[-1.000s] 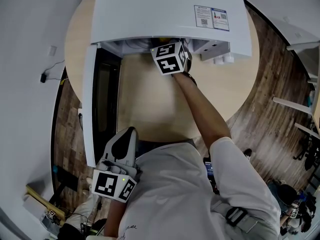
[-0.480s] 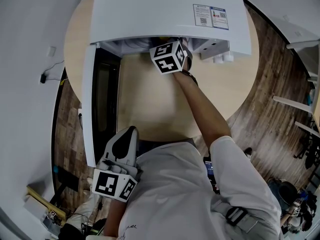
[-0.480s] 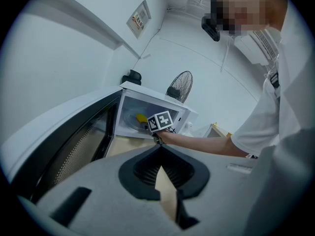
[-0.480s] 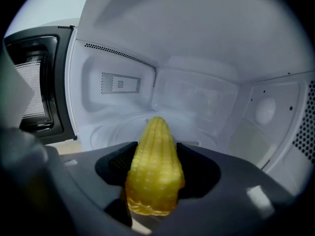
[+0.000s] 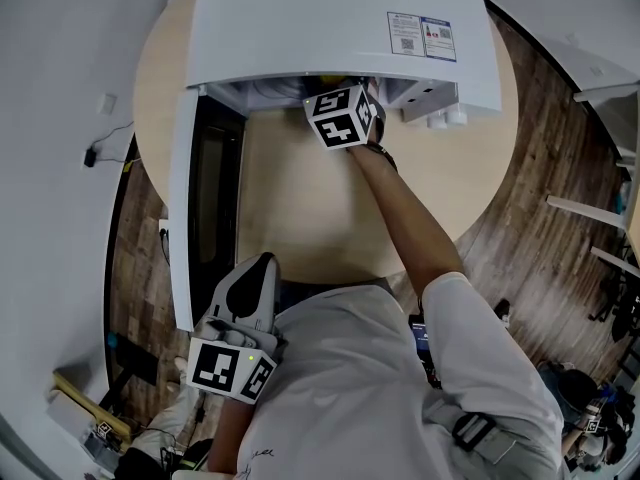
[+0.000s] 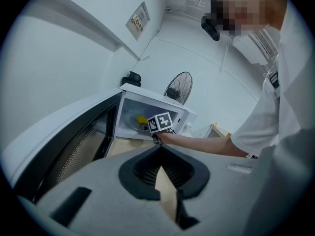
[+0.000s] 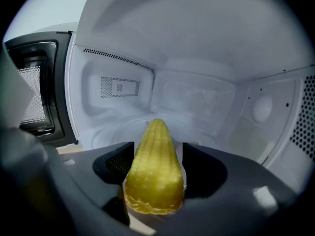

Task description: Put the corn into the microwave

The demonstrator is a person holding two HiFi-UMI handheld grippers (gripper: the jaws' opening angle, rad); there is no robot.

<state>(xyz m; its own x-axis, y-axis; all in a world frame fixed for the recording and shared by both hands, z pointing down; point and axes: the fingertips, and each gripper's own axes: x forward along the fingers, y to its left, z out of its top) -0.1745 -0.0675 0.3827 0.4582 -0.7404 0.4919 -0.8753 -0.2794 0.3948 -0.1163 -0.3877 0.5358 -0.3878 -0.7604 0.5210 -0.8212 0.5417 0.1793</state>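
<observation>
The yellow corn lies lengthwise between the jaws of my right gripper, its tip pointing into the white microwave's cavity over the glass turntable. The jaws are opening and stand just off the cob's sides. In the head view only the right gripper's marker cube shows at the oven's mouth, under the microwave's top. The left gripper view catches the corn as a small yellow patch inside. My left gripper hangs shut and holds nothing, near the table's front edge by the person's body.
The microwave door is swung fully open to the left over the round wooden table. A standing fan is behind the oven. White desks and chairs stand to the right on the wood floor.
</observation>
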